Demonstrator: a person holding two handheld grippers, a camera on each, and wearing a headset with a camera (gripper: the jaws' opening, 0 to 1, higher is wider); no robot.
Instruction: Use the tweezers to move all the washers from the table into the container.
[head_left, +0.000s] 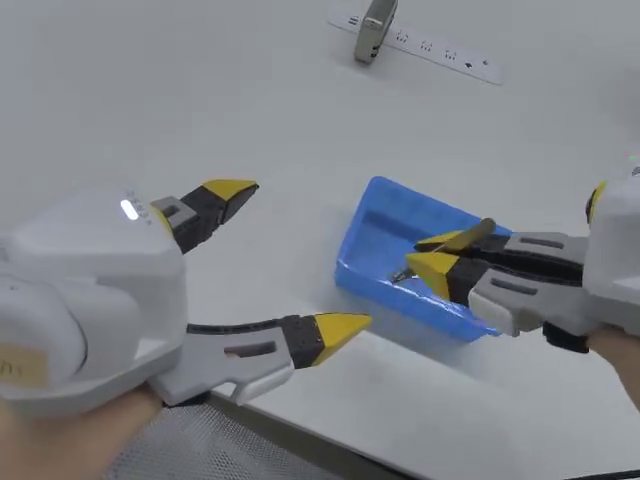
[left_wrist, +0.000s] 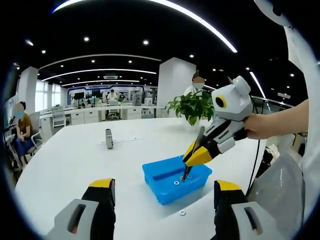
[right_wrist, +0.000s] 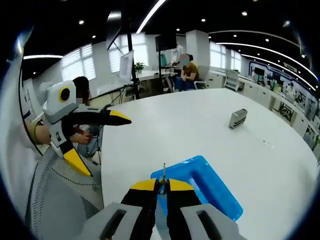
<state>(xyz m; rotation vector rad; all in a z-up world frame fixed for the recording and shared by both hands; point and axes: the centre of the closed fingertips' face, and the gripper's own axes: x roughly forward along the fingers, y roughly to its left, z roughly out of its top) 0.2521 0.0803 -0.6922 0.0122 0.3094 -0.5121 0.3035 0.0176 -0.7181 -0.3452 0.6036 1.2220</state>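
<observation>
A blue container (head_left: 385, 215) lies near the table's front edge. My right gripper (head_left: 432, 255) is shut on metal tweezers (head_left: 468, 235), whose tips reach down into the container. In the left gripper view the tweezers (left_wrist: 186, 172) point into the container (left_wrist: 160, 172), where a washer (left_wrist: 176, 183) lies on the floor. Another washer (left_wrist: 182, 213) lies on the table just in front of the box. My left gripper (head_left: 290, 260) hangs open and holds nothing, left of the container. In the right gripper view the tweezers (right_wrist: 164, 172) stick out over the container (right_wrist: 215, 185).
A grey device (head_left: 375, 30) stands on a white power strip (head_left: 430, 48) at the far side of the white table. A mesh chair (right_wrist: 55, 200) sits by the near edge. People sit at desks far behind.
</observation>
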